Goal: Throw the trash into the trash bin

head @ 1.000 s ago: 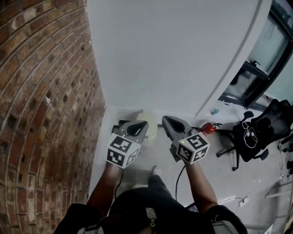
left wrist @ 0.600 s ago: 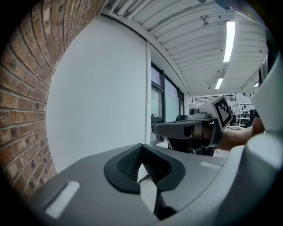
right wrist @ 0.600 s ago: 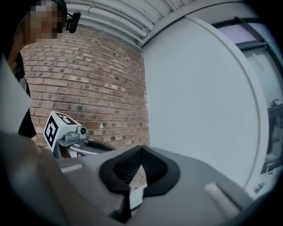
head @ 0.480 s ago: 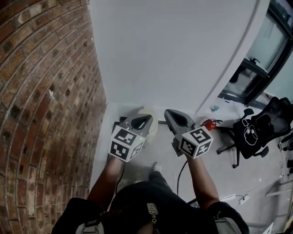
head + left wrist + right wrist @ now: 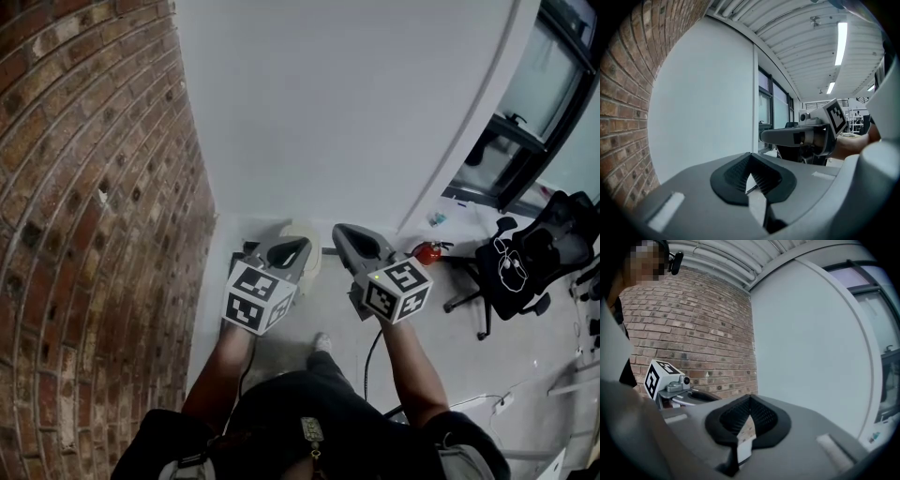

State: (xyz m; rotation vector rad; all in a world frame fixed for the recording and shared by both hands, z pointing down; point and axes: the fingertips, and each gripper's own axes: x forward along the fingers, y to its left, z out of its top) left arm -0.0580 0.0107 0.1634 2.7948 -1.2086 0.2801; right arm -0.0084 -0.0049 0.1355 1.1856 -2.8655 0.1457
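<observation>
A pale round trash bin (image 5: 307, 251) stands on the floor in the corner, mostly hidden behind my left gripper. My left gripper (image 5: 296, 247) is held level above it, jaws shut with nothing between them (image 5: 750, 157). My right gripper (image 5: 348, 234) hovers beside it to the right, also shut and empty (image 5: 749, 401). Each gripper shows in the other's view: the right one (image 5: 790, 136) against the windows, the left one (image 5: 686, 397) against the bricks. No piece of trash is visible in any view.
A brick wall (image 5: 94, 187) rises on the left and meets a white wall (image 5: 347, 112) ahead. A red fire extinguisher (image 5: 427, 252) and a black office chair (image 5: 520, 272) stand to the right. A cable (image 5: 367, 361) runs across the floor by the person's feet.
Both grippers stay shut and keep their places side by side; only the head view has shifted slightly.
</observation>
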